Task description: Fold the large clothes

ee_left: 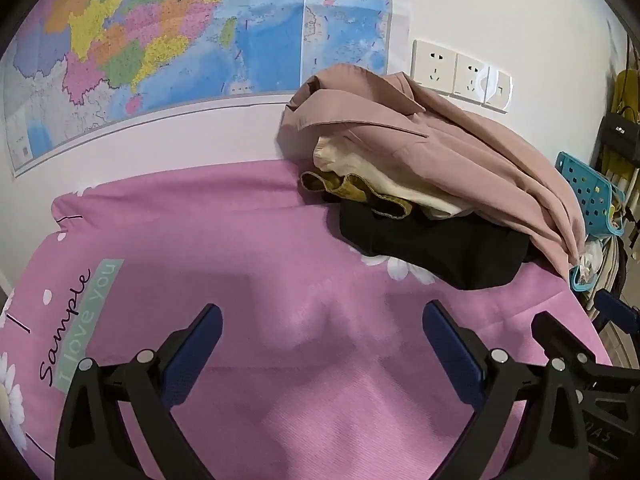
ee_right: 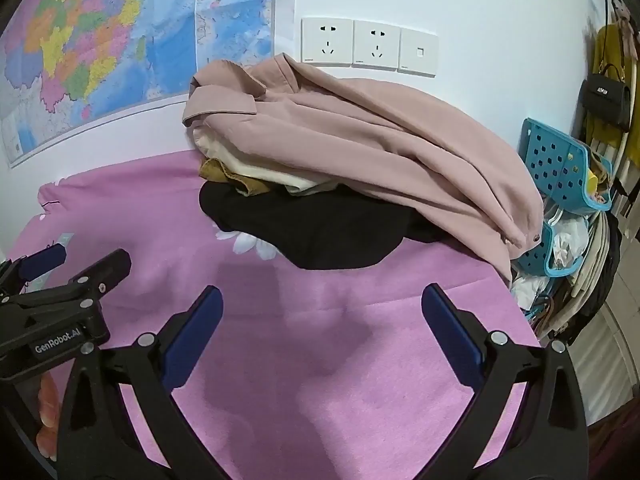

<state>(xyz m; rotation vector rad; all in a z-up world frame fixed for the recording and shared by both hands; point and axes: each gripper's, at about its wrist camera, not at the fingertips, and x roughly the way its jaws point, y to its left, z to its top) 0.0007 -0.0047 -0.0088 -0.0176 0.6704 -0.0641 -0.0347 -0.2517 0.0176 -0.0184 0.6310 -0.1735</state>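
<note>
Clothes [ee_right: 360,152] heaped, pink coat [ee_left: 460,152] topmost.

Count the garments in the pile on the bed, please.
4 visible: pink coat on top, cream garment under it, mustard piece at the left edge, black garment at the bottom. More may be hidden underneath.

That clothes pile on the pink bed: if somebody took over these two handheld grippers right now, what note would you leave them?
Left gripper: open, empty, over bare pink bedsheet.
Right gripper: open, empty, beside the left one.
Clothes: one heap at the far side of the bed by the wall. Pink coat on top, cream garment and mustard garment under it, black garment at the bottom, nearest the grippers.
Done: nothing folded that I can see.
Left: pull one garment onto the bare sheet, probably the coat, spread it, fold it, then the rest.
</note>
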